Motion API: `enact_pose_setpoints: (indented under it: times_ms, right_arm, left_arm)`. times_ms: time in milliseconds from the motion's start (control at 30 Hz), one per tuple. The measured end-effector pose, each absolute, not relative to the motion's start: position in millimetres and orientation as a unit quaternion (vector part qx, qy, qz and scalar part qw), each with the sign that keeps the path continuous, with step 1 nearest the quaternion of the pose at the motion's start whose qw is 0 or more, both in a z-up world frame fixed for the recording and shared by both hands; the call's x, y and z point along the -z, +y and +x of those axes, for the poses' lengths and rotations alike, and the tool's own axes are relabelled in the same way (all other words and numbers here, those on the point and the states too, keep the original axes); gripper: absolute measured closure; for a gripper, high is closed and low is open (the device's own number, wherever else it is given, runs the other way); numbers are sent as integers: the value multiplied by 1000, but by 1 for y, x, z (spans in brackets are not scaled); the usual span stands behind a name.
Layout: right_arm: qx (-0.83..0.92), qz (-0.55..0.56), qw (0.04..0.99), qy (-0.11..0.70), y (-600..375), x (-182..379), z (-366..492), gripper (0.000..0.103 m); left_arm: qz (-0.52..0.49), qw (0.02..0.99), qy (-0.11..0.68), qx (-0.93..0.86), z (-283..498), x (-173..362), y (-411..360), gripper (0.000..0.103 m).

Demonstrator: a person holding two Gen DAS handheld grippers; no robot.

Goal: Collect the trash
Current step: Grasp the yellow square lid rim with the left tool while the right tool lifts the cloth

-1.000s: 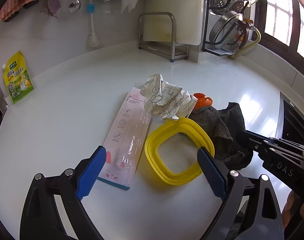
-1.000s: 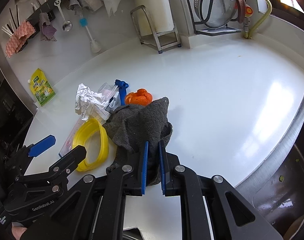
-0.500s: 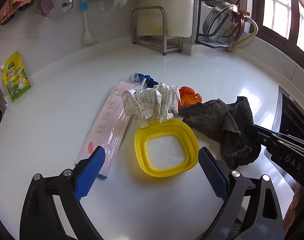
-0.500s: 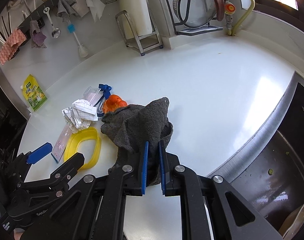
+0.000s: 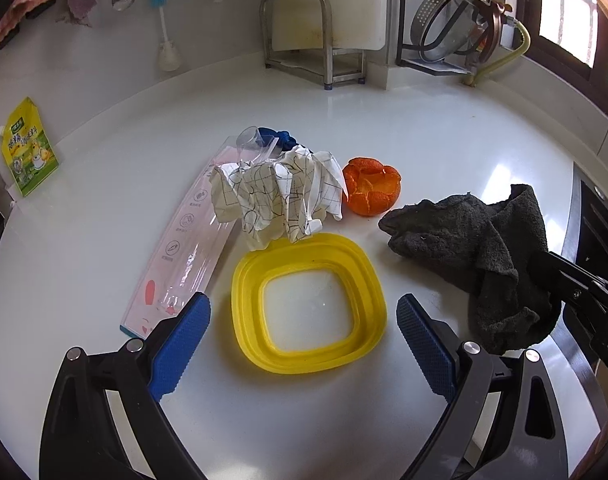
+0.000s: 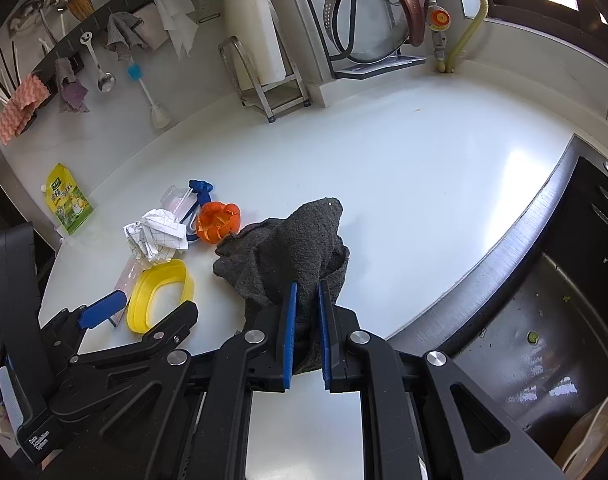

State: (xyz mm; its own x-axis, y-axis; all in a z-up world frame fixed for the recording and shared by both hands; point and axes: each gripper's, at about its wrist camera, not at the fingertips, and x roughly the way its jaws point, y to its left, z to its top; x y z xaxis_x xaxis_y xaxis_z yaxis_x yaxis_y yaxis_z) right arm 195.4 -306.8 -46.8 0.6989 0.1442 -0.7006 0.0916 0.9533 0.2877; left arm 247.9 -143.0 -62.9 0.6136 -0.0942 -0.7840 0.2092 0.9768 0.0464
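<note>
blk frames, blue fingers [image 6: 289,320], silver screws

Blue item [image 5: 281,138] at twelve o'clock of the crumpled paper [image 5: 277,198] mostly hidden behind it; kind not discernible. Print on the yellow-green pouch [image 5: 27,152] too small to read. Lower end of the dark grey cloth [image 6: 291,256] lost between the blue pads of the right gripper [image 6: 306,334]. Sink [image 6: 536,320] at four o'clock cut by the frame edge. Pale object [image 6: 596,440] in the corner cropped, unidentifiable.
</note>
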Motion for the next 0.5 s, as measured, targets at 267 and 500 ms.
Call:
enact_pose_setpoints:
  times_ms: [267,500]
  right_arm:
    - [-17,149,909,388,-305,47,196,93]
    - [-17,147,911,386,-304,46,195,93]
  left_arm:
    - [51,894,434,98,250,67,-143,33]
    - [52,900,420,102,242,62,-139,35]
